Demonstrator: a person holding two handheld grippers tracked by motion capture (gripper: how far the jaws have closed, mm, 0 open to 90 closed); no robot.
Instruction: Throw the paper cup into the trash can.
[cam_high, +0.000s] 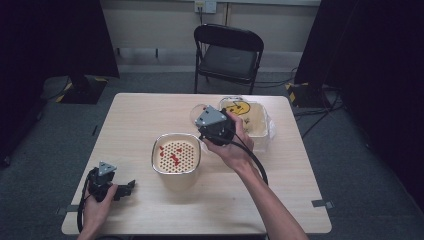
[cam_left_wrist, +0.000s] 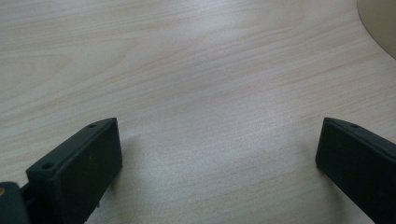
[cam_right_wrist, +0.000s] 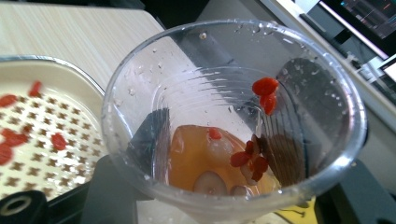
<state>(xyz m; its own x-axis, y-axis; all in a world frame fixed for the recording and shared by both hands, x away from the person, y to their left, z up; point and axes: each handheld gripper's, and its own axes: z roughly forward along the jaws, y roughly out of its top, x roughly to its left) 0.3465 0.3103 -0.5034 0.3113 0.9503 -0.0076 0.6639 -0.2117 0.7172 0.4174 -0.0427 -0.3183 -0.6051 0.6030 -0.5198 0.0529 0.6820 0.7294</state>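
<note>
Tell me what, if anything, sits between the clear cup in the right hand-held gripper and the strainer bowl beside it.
Nothing visible does. The right hand-held gripper holds the clear cup just beyond the strainer bowl, its rim already alongside, with open air between.

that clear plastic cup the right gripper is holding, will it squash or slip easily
Probably squashes: the clear plastic cup looks thin-walled between the right hand-held gripper jaws. Wet droplets inside hint at slipperiness. Likely light, with just a little amber liquid and red berries.
</note>
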